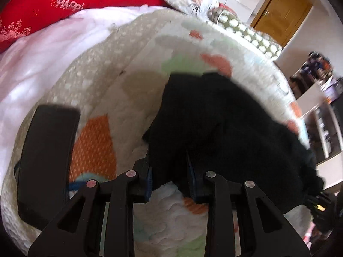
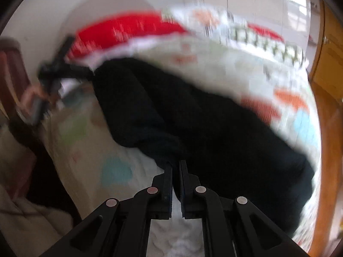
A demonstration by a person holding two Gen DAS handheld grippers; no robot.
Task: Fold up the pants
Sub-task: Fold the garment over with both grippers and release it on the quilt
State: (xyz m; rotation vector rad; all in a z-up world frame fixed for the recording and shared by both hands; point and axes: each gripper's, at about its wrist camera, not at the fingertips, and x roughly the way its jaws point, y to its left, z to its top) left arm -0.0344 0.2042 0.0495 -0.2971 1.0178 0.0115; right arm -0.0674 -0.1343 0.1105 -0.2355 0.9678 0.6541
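Observation:
The black pants [image 1: 225, 128] hang stretched between both grippers above a patterned quilt [image 1: 96, 141]. My left gripper [image 1: 169, 167] is shut on one end of the pants, with thick cloth bunched between its fingers. In the right wrist view, which is blurred, the pants [image 2: 203, 128] run from my right gripper [image 2: 175, 169], shut on their near edge, up and left to the left gripper [image 2: 57, 72], seen far off in a hand. The pants droop to the right over the quilt [image 2: 246, 79].
A dark flat rectangular object [image 1: 47, 165] lies on the quilt at the left. A red pillow [image 1: 70, 6] and white blanket [image 1: 42, 64] lie at the bed's far side. A wooden door [image 1: 280, 10] and shelves [image 1: 321, 107] stand to the right.

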